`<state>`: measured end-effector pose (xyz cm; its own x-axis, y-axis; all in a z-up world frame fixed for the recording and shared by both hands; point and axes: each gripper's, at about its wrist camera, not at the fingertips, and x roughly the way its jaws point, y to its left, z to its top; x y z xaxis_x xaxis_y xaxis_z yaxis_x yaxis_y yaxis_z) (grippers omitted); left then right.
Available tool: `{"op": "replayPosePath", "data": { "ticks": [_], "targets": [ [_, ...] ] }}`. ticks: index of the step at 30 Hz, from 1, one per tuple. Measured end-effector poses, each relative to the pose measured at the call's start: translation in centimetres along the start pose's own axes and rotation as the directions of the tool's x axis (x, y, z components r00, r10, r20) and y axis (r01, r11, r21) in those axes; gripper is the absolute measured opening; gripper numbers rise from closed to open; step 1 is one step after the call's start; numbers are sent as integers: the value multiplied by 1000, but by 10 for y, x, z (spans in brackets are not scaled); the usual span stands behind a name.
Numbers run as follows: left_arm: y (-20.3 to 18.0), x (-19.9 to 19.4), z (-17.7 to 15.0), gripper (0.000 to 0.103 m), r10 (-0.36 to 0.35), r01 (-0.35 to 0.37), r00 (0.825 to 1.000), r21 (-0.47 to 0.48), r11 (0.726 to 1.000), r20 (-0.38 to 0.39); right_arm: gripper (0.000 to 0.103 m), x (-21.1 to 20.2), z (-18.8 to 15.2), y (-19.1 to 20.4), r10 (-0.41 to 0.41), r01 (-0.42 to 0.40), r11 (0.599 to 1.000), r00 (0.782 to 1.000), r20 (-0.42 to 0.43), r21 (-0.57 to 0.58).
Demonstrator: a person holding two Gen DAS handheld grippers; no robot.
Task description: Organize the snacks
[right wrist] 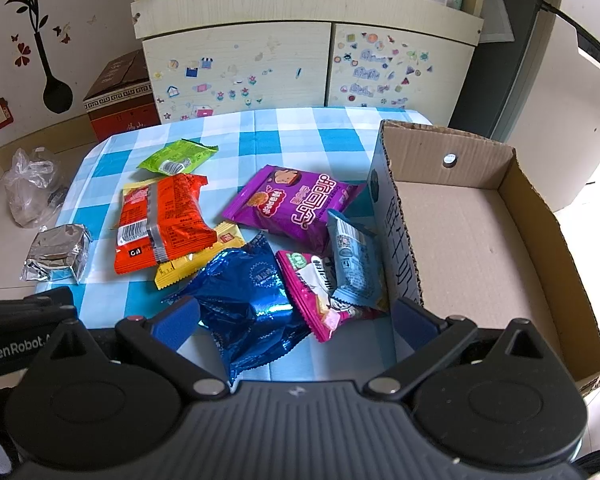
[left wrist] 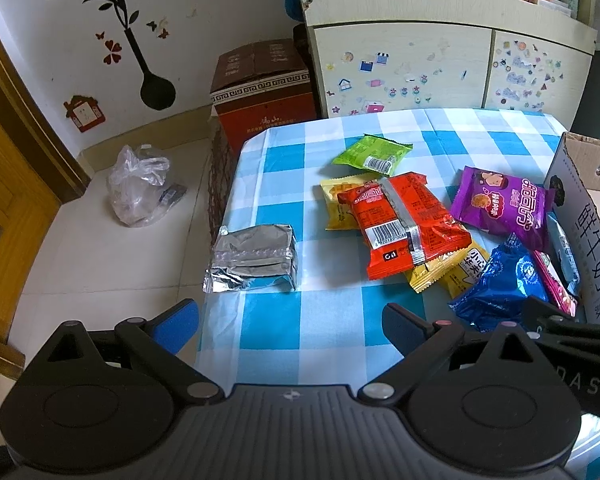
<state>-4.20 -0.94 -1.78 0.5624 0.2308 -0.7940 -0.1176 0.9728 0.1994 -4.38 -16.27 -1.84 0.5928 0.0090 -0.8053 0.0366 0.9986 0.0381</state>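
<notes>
— How are the grippers being held?

— The left gripper (left wrist: 290, 322) is being held with its fingers spread apart over the near edge of the table (left wrist: 324, 332), and nothing is being gripped. The right gripper (right wrist: 296, 320) is likewise being kept wide apart, with the blue foil packet (right wrist: 248, 300) being framed between its fingers but not being clamped.

— Where are the snacks being kept?

— They are being left spread over the checked cloth. A silver packet (left wrist: 254, 258) is being seen alone near the table's left edge. A red packet (left wrist: 404, 224) is being carried on top of yellow packets (left wrist: 448, 274) at the middle, with a green packet (left wrist: 374, 152) being seen toward the far edge. A purple packet (right wrist: 296, 208) is being shown just beside the cardboard box (right wrist: 476, 240), which is being kept at the right edge. A pink packet (right wrist: 312, 288) and a pale blue packet (right wrist: 352, 256) are being propped against the box's wall. Nothing is being seen inside the box.
</notes>
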Motion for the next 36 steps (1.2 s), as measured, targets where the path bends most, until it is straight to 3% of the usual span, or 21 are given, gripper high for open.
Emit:
{"op": "replayPosePath", "data": {
  "ticks": [8, 15, 24, 31, 36],
  "targets": [
    [21, 2, 4, 99, -81, 80, 997, -100, 992, -11, 102, -3, -4, -2, 40, -40, 999, 999, 15, -15],
    [71, 21, 27, 100, 24, -28, 1000, -214, 976, -19, 102, -14, -9, -19, 97, -98, 995, 993, 71, 3],
    [104, 49, 52, 103, -20, 10, 999, -276, 961, -35, 102, -15, -8, -36, 125, -130, 988, 990, 65, 79],
    [99, 88, 51, 103, 25, -43, 997, -259, 965, -76, 102, -10, -11, -37, 160, -161, 981, 987, 23, 105],
    [102, 113, 55, 103, 30, -64, 993, -317, 946, -110, 102, -8, -15, -28, 162, -162, 985, 987, 15, 50]
  ]
}}
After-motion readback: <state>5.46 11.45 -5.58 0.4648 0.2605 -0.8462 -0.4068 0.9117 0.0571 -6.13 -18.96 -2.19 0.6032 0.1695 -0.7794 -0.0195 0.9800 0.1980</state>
